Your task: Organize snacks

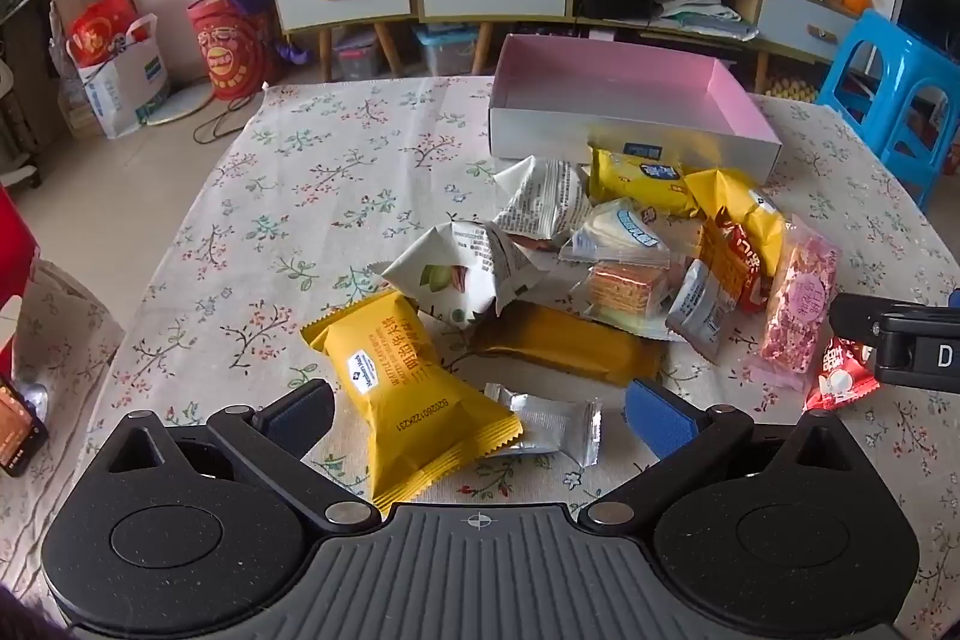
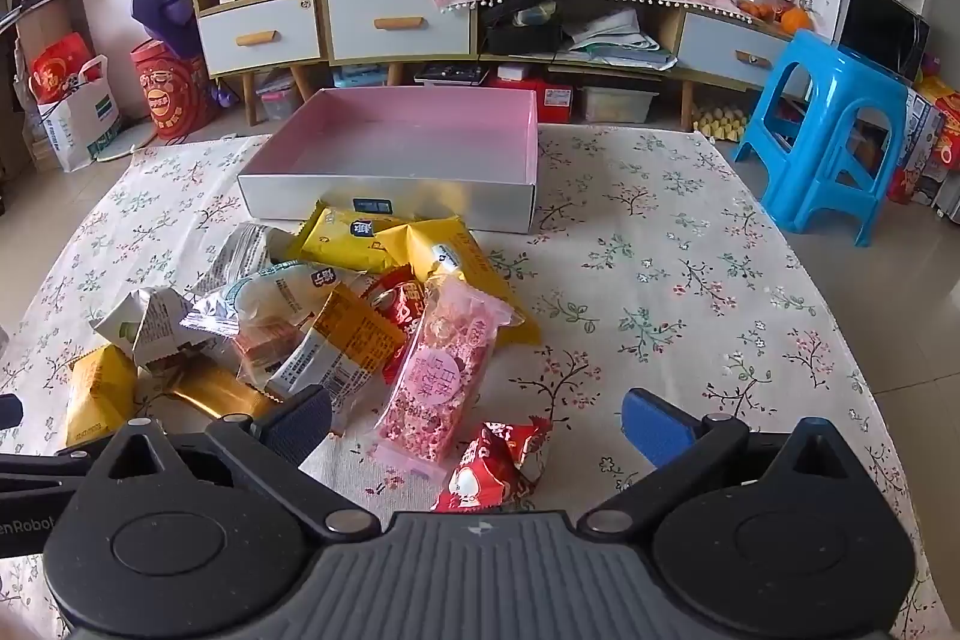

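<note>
A heap of wrapped snacks [image 1: 606, 256] lies on the flowered tablecloth in front of an empty box with a pink inside [image 1: 624, 93]. My left gripper [image 1: 477, 415] is open above the heap's near edge, with a yellow waffle packet [image 1: 414, 394] and a small silver packet [image 1: 549, 424] lying between its fingers, untouched. In the right wrist view the same box [image 2: 408, 141] stands beyond the heap [image 2: 336, 304]. My right gripper [image 2: 477, 424] is open over a pink crumbly bar [image 2: 438, 376] and a small red packet [image 2: 492, 466], gripping neither.
The tablecloth [image 2: 690, 292] is bare to the right of the heap. A blue plastic stool [image 2: 834, 123] stands off the table's right side. Cabinets with drawers [image 2: 396, 21] line the far wall. My right gripper's body [image 1: 900, 346] shows at the left view's right edge.
</note>
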Tool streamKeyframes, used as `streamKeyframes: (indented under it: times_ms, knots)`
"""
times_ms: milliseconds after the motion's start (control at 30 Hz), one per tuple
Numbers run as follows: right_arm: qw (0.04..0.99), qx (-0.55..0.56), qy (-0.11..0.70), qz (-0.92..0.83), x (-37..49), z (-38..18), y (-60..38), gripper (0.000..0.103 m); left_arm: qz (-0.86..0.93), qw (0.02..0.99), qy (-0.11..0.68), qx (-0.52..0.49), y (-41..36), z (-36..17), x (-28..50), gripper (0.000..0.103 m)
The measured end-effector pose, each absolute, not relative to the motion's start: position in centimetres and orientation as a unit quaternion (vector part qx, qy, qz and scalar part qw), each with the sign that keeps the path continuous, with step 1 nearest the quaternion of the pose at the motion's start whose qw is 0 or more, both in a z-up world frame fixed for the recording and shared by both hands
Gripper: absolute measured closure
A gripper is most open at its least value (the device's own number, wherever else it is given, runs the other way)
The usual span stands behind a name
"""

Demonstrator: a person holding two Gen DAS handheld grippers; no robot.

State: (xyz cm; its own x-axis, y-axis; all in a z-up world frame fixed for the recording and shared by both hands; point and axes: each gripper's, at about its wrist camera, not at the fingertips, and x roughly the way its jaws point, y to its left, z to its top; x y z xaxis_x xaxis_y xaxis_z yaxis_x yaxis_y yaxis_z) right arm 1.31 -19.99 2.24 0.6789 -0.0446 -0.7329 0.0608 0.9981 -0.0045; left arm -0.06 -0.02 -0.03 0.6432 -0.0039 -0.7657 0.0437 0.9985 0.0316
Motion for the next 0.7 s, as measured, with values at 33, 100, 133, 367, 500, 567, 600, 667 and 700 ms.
streamKeyframes:
  times_ms: [33, 100, 133, 367, 500, 567, 600, 667, 700]
  knots:
    - [0.916, 0.011, 0.4, -0.028, 1.32, 2.2, -19.95, 0.01, -0.013, 0.906, 0.423, 0.024, -0.03, -0.06, -0.07, 0.0]
    - [0.916, 0.01, 0.401, -0.028, 1.35, 2.14, -19.87, 0.01, -0.015, 0.905, 0.425, 0.024, 0.13, 0.1, 0.0, 0.0]
    - [0.916, 0.01, 0.4, -0.028, 1.35, 2.12, -19.85, 0.01, -0.015, 0.905, 0.426, 0.024, 0.13, 0.13, 0.18, 0.0]
    - [0.916, 0.01, 0.399, -0.031, 0.97, 2.37, -19.95, 0.01, -0.016, 0.905, 0.425, 0.025, 0.0, -0.07, 0.01, 0.0]
    - [0.916, 0.01, 0.4, -0.03, 1.17, 1.99, -19.65, 0.01, -0.02, 0.904, 0.427, 0.027, -0.07, -0.13, -0.05, 0.0]
    - [0.916, 0.009, 0.401, -0.03, 1.24, 1.99, -19.68, 0.01, -0.021, 0.903, 0.428, 0.026, -0.04, -0.14, -0.05, 0.0]
    - [0.915, 0.008, 0.402, -0.028, 1.43, 1.83, -19.65, 0.01, -0.022, 0.903, 0.428, 0.026, -0.03, -0.12, -0.05, 0.0]
    - [0.915, 0.002, 0.403, -0.023, 1.56, 1.67, -19.43, 0.01, -0.021, 0.904, 0.427, 0.027, -0.04, -0.12, -0.04, 0.0]
    - [0.915, 0.002, 0.403, -0.021, 1.56, 1.63, -19.39, 0.01, -0.021, 0.904, 0.426, 0.029, -0.03, -0.12, -0.03, 0.0]
